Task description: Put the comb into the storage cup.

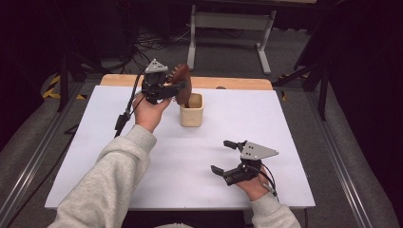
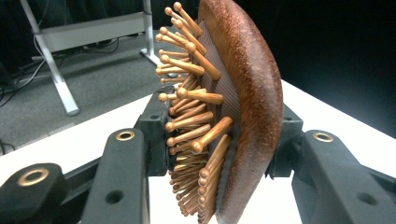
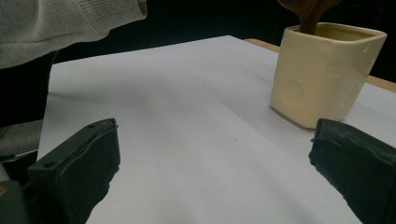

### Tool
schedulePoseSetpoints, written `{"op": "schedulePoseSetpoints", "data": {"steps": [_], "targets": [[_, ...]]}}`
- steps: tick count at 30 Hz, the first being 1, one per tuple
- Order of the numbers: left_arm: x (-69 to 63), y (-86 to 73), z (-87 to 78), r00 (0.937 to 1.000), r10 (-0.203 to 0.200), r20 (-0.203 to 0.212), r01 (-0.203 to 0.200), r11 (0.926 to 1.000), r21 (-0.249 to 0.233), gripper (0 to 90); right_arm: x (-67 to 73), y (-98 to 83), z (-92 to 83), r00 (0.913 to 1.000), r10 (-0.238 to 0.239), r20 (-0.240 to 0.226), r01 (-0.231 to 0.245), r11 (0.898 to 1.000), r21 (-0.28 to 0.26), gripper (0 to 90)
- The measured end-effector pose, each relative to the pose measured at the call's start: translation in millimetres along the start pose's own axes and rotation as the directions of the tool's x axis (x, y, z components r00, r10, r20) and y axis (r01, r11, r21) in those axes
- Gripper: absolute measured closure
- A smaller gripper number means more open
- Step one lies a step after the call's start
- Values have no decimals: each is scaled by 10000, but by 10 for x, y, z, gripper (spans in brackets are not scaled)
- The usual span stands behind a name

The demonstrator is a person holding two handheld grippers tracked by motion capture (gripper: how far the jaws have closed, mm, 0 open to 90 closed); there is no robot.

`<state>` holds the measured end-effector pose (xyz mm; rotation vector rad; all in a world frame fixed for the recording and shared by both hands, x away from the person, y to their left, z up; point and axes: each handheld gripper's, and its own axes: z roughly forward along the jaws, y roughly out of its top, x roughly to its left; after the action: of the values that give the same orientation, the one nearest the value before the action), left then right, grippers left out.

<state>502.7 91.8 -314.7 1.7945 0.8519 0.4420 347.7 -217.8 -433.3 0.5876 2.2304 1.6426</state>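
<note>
The brush [image 1: 183, 84] stands just above the middle of the high view, head up, its handle down inside the cup [image 1: 191, 114]. Its long axis runs close to vertical, tilted a little; the bristles [image 2: 191, 116] face left in the left gripper view, the rounded wooden back to the right.

The left hand-held gripper [image 1: 173, 88] pinches the head, one pad on the bristles and one on the back. Springy pins make a soft seat, so I'd guess the head could twist or slip. The cup looks light; if the handle is levered sideways against the rim, the cup could tip or skid across the tabletop [image 1: 142, 166]. Released while leaning, the heavy head might pull it over.

The right hand-held gripper [image 1: 224, 156] rests lower right, jaws spread, holding nothing.
</note>
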Motion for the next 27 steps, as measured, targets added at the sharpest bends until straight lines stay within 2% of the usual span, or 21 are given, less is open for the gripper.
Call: {"op": "schedulePoseSetpoints", "data": {"steps": [5, 7, 14, 25, 27], "targets": [[11, -19, 28, 10000, -19, 58, 18, 9999, 114, 540, 4, 4, -8, 10000, -46, 33, 46, 10000, -36, 27], [19, -33, 50, 9999, -86, 128, 82, 9995, 301, 538, 4, 7, -15, 10000, -23, 25, 24, 9999, -107, 27], [24, -51, 68, 9999, -46, 106, 43, 9996, 287, 528, 4, 5, -13, 10000, -32, 27, 32, 10000, -73, 28], [32, -75, 59, 9995, 314, 37, -314, 9994, 117, 471, 1, 6, -14, 10000, -40, 45, 40, 10000, -60, 27], [26, -74, 53, 9985, 537, -75, -536, 9985, 133, 444, 0, 6, -15, 10000, -30, 35, 31, 10000, -92, 27]]}}
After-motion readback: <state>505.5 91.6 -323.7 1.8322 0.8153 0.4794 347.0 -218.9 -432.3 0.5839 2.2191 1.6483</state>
